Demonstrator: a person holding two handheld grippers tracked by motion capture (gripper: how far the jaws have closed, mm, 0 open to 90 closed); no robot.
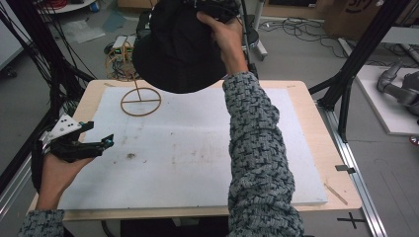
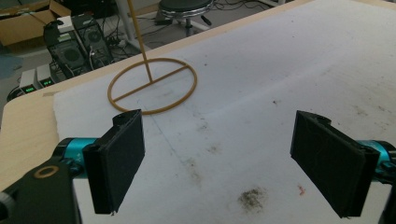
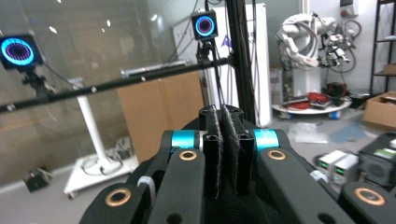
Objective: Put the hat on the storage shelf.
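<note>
A black hat [image 1: 178, 49] hangs in the air above the far left part of the table, over a wooden wire stand [image 1: 141, 101] with a ring base. My right gripper [image 3: 222, 112] is shut, its pads pressed together on the black hat fabric [image 3: 229, 200]; in the high view the hand [image 1: 228, 37] holds it up at the hat's far side. My left gripper [image 1: 101, 133] rests low at the table's left edge, jaws wide open with nothing between them. The left gripper view looks past that gripper [image 2: 229, 163] to the stand's ring base [image 2: 152, 86] ahead.
A white foam board [image 1: 197, 148] with a few dirt stains covers the wooden table [image 1: 326, 163]. Black frame posts [image 1: 356, 59] rise at the right and left. Electronics boxes [image 2: 70, 46] and a stool [image 2: 184, 7] stand on the floor beyond the far edge.
</note>
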